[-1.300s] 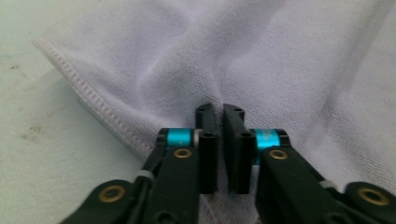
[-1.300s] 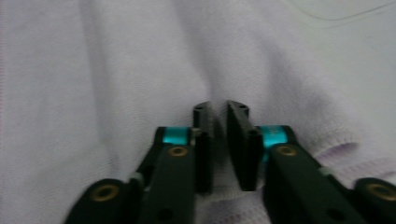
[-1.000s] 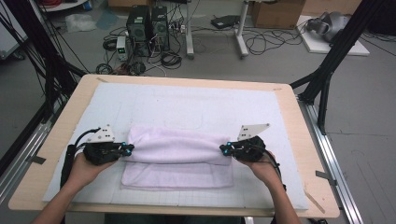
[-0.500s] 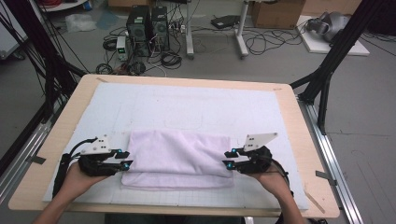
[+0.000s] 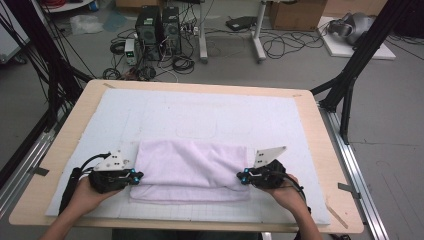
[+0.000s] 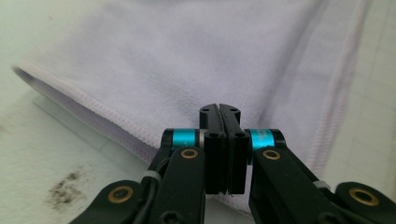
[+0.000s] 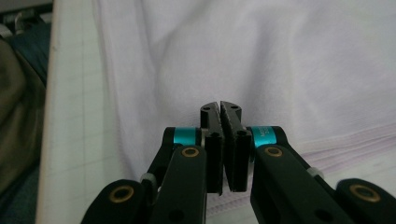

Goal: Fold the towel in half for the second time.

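Note:
A pale lilac towel (image 5: 190, 170) lies folded on the white gridded mat (image 5: 210, 112), near the table's front edge. My left gripper (image 5: 137, 175) rests at the towel's left end and my right gripper (image 5: 241, 176) at its right end, both pointing inward. In the left gripper view the left gripper (image 6: 219, 108) has its jaws pressed together over the towel (image 6: 187, 56), whose hemmed edge runs beneath them. The right gripper (image 7: 220, 105) is likewise shut above the towel (image 7: 280, 60). Both pairs of jaws have just closed again, and I see no cloth between the tips.
The wooden table (image 5: 320, 150) carries the mat, with open mat beyond the towel. On the floor behind are computer towers (image 5: 157, 27), cables and black frame legs (image 5: 350, 75). A metal rail (image 5: 357, 180) runs along the table's right side.
Both hands came toward the near edge, drawing the towel's top layer down over the lower one. The towel now lies more evenly folded, and the hands have settled at its ends.

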Tool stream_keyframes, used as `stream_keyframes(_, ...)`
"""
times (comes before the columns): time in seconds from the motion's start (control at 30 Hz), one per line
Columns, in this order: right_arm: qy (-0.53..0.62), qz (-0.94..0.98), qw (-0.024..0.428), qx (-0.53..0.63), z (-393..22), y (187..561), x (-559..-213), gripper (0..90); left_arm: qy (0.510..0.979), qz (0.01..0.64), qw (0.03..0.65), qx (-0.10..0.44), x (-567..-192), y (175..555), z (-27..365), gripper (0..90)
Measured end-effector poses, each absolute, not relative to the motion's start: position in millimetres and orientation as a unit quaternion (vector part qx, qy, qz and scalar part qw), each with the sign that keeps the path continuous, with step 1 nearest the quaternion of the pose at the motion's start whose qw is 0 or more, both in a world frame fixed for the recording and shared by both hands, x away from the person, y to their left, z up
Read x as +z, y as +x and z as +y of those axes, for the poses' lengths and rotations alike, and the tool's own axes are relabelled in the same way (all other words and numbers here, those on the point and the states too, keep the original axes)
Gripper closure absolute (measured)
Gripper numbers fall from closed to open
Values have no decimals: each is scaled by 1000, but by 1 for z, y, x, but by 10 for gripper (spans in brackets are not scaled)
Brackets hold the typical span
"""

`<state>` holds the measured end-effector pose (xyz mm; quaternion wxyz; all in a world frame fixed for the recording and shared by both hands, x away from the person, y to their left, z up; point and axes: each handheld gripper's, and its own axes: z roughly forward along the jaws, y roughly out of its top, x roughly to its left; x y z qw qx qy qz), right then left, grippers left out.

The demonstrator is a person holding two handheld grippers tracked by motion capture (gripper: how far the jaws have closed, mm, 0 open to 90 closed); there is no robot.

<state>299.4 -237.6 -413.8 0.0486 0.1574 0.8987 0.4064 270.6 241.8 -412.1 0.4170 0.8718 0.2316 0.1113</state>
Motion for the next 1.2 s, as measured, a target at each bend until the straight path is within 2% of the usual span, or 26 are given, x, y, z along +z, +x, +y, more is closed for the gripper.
stream_keyframes(0.13,152,886,52,435,-252,294,-389,872,868,221,431,107,-401,261,248,870)
stream_keyframes(0.17,156,884,60,436,-254,293,-386,853,867,226,432,108,-402,260,248,826)
stream_keyframes(0.2,164,881,65,439,-256,293,-386,777,865,230,432,107,-403,261,248,730)
stream_keyframes(0.23,175,877,66,443,-257,293,-386,746,866,230,430,108,-405,261,247,668)
stream_keyframes(0.43,187,884,49,427,-245,294,-416,581,877,239,404,98,-425,273,241,607)
stream_keyframes(0.53,190,889,27,416,-239,293,-431,553,884,237,393,92,-436,276,238,567)
stream_keyframes(0.6,184,894,25,407,-236,290,-437,558,882,236,397,96,-438,275,238,597)
stream_keyframes(0.63,182,896,25,404,-235,290,-438,587,881,235,399,96,-438,275,239,655)
stream_keyframes(0.73,166,900,24,402,-236,290,-438,796,882,233,399,97,-436,274,238,824)
stream_keyframes(0.77,165,901,26,401,-237,290,-437,840,883,232,396,101,-434,274,238,851)
stream_keyframes(0.9,169,897,52,405,-244,296,-420,860,875,236,408,109,-420,275,240,870)
stream_keyframes(1.07,166,887,90,422,-256,302,-382,861,859,231,440,119,-396,272,243,871)
stream_keyframes(1.17,155,883,90,434,-258,299,-369,849,862,219,445,102,-393,265,243,857)
stream_keyframes(1.2,151,884,84,434,-257,297,-370,823,865,219,442,95,-396,263,242,814)
